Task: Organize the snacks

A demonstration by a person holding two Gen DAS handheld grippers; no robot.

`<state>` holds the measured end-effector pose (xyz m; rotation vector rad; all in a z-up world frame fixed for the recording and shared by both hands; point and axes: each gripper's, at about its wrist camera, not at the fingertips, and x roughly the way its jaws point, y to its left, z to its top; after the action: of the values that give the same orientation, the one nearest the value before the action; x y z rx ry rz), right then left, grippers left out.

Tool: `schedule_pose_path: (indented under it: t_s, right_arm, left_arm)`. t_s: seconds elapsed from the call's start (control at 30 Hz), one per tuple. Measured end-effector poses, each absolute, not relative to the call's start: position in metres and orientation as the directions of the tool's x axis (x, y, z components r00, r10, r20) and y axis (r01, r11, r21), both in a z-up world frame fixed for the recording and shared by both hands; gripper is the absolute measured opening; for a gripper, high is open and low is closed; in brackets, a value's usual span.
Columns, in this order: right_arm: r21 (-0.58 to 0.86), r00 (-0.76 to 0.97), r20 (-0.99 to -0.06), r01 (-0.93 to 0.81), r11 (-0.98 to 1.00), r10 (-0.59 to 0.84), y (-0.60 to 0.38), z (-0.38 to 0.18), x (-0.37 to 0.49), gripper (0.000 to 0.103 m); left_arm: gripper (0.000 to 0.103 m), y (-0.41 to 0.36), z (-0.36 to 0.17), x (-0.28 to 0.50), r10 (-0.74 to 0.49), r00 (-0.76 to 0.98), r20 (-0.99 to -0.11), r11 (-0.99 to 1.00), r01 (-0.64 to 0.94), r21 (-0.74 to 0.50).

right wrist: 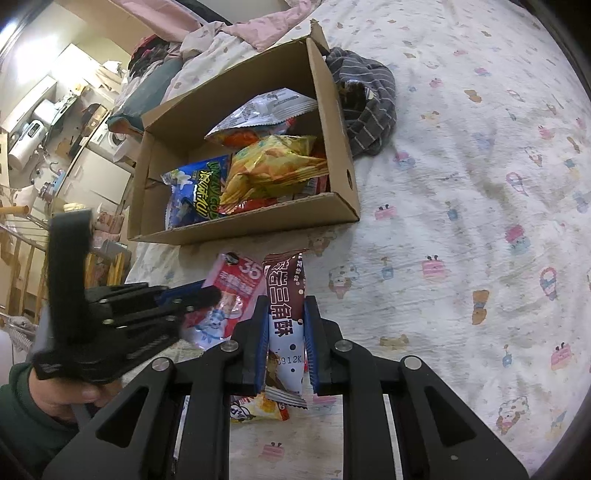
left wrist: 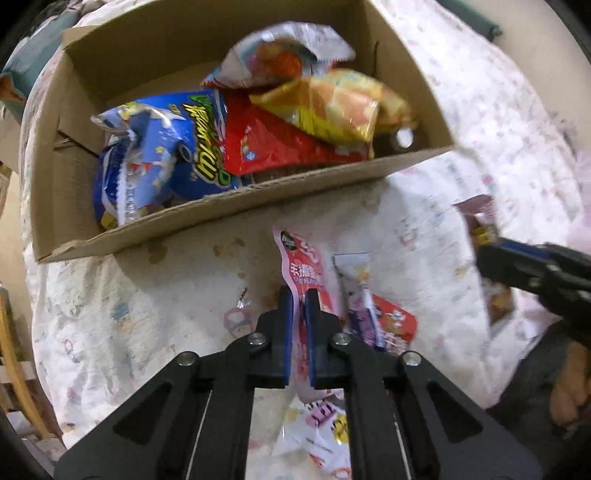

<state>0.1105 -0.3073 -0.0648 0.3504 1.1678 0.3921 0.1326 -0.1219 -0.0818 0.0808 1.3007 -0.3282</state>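
An open cardboard box (left wrist: 236, 206) (right wrist: 258, 225) on the bed holds several snack bags: blue (left wrist: 166, 155), red (left wrist: 273, 147), yellow (left wrist: 332, 107) (right wrist: 273, 166) and white (left wrist: 280, 55). My left gripper (left wrist: 299, 295) is shut on a pink-red snack packet (left wrist: 301, 266) just in front of the box; this packet also shows in the right wrist view (right wrist: 236, 288). My right gripper (right wrist: 285, 299) is shut on a brown chocolate snack packet (right wrist: 286, 291), held above the bed near the box's front wall. It appears blurred at the right of the left wrist view (left wrist: 480, 236).
Several loose packets lie on the patterned bedsheet (right wrist: 461, 221): a purple-white one (left wrist: 360, 291), a red one (left wrist: 393, 325), a yellow one (right wrist: 258, 408). A grey striped cloth (right wrist: 369, 107) sits right of the box. Pink bedding (right wrist: 221, 29) lies behind it.
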Motion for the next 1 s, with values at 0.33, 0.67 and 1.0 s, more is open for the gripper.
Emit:
schedule_pose_path:
  t_s: [0.33,0.67,1.0]
  right_arm:
    - [0.465,0.351,-0.801,-0.147,0.873,0.486,-0.298,-0.057,0.109,0.019]
    - [0.472,0.351,-0.794,-0.161,0.867,0.497,-0.293,-0.051,0.105,0.019]
    - [0.474,0.368,-0.783,-0.170,0.864,0.501,-0.296,-0.045,0.101,0.019]
  left_arm:
    - [0.002,-0.078,-0.052,0.105,-0.236,0.274,-0.932,0.956,0.236,-0.173]
    - [0.003,-0.051,-0.047,0.100,-0.164,0.304,-0.938,0.982,0.137,-0.127]
    - [0.080,-0.080,-0.112,0.134,-0.167,0.142,-0.976,0.985,0.070,-0.158]
